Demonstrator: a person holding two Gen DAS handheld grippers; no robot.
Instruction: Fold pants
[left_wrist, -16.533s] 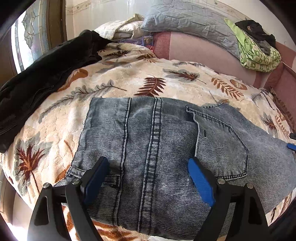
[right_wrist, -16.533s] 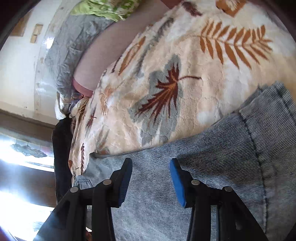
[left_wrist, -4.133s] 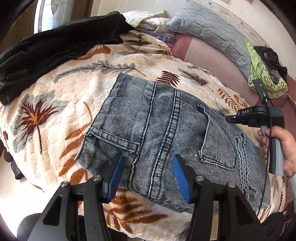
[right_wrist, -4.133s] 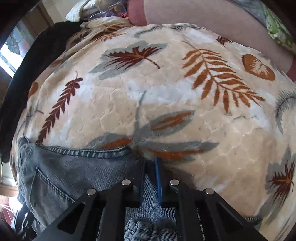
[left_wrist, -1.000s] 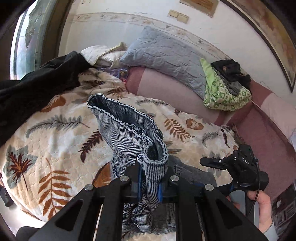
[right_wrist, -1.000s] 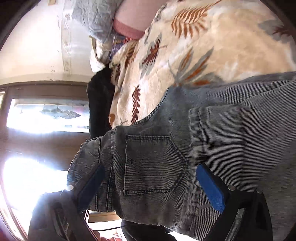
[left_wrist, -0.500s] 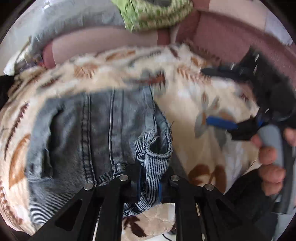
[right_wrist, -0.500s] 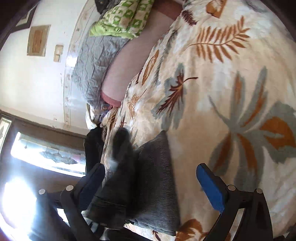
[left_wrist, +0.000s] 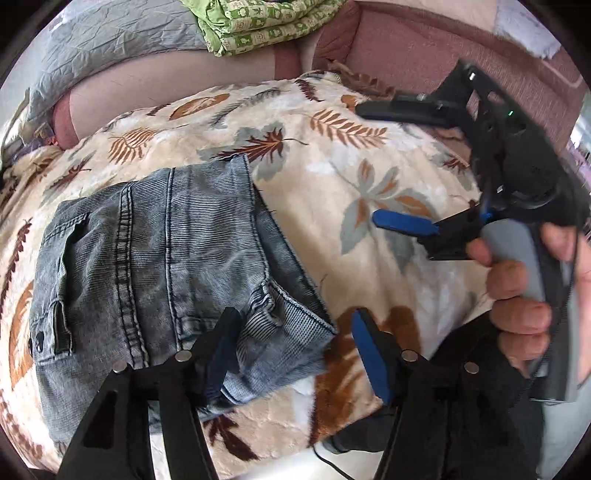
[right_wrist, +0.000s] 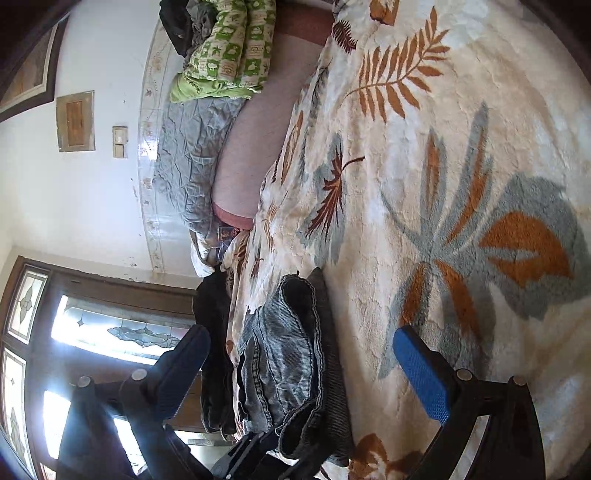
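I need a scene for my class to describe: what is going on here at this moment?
A person is folding a pair of grey-blue jeans on a leaf-patterned blanket with a hand-held gripper in each hand. The jeans lie folded into a compact stack. The left hand-held gripper has just been opening; a folded corner lies between its pads, no longer pinched. The right hand-held gripper is open and holds nothing, apart from the jeans.
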